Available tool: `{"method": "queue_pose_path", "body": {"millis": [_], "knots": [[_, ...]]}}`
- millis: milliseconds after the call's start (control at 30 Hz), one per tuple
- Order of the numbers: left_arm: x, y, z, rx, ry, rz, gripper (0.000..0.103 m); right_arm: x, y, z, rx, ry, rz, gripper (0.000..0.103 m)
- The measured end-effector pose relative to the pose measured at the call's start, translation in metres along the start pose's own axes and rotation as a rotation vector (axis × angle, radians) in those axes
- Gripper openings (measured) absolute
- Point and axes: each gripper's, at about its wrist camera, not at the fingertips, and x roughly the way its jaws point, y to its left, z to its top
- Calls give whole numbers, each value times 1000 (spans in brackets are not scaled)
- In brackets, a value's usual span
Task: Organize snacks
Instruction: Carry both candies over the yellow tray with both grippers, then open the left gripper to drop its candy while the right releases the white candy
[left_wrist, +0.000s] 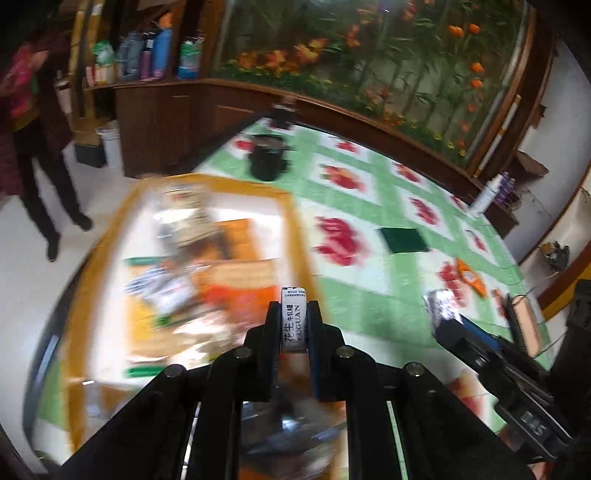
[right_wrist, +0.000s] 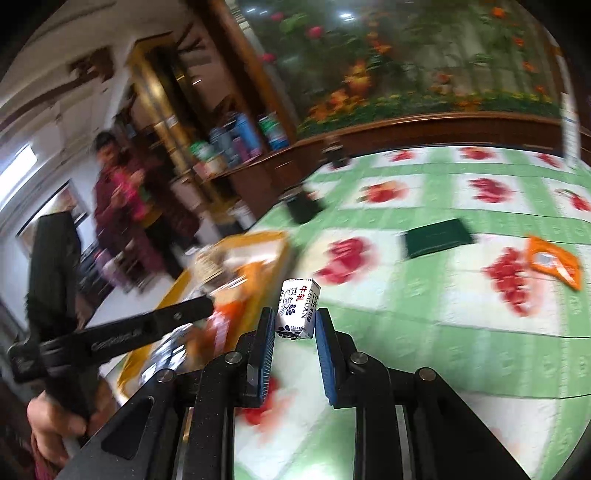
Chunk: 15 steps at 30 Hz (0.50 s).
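Note:
My left gripper (left_wrist: 293, 314) is shut on a small white wrapped candy (left_wrist: 293, 321) and holds it above the right edge of a yellow-rimmed tray (left_wrist: 284, 197) full of blurred snack packets. My right gripper (right_wrist: 295, 317) is shut on a second white candy (right_wrist: 297, 308) with blue and red print, over the green flowered tablecloth (right_wrist: 424, 295) just right of the tray (right_wrist: 273, 238). The right gripper with its candy also shows in the left wrist view (left_wrist: 443, 306). An orange snack packet (right_wrist: 552, 262) lies on the cloth to the right.
A dark green flat square (right_wrist: 437, 236) lies mid-table. A black pot (left_wrist: 267, 157) stands behind the tray. A white bottle (left_wrist: 487, 192) stands at the far right edge. A person (left_wrist: 33, 140) stands on the floor at left by wooden cabinets.

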Motion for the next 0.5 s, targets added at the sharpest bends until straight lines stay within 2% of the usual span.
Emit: {"method": "queue_pose_path", "body": {"millis": [167, 233, 367, 500], "knots": [[-4, 41, -12, -39, -17, 59, 13, 22, 51, -22, -112, 76, 71, 25], [-3, 54, -15, -60, -17, 57, 13, 33, 67, -30, -139, 105, 83, 25], [-5, 66, -16, -64, -39, 70, 13, 57, 85, -38, -173, 141, 43, 25], [-2, 73, -17, -62, -39, 77, 13, 76, 94, -32, -174, 147, 27, 25]]}}
